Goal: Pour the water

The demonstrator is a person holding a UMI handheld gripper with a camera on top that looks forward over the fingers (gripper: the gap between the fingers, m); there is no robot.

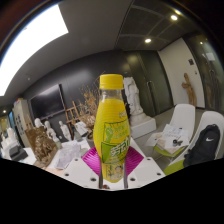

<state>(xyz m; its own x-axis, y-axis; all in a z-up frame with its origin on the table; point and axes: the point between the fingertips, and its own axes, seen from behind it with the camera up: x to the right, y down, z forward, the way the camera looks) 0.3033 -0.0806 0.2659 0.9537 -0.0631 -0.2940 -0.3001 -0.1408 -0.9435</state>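
A plastic bottle [111, 125] with a yellow cap and a yellow-green label stands upright between my fingers. It holds a pale yellowish liquid. My gripper [111, 162] is shut on the bottle: the magenta pads [93, 160] press on its lower half from both sides. The bottle is lifted well above the room's furniture and hides what lies straight ahead. No cup or other vessel shows.
A room lies beyond: a dark wall with a screen [48, 102], white statuettes [52, 129] on a table at the left, dried branches [90, 104] behind the bottle, white chairs [185, 125] at the right, ceiling lights [147, 41] above.
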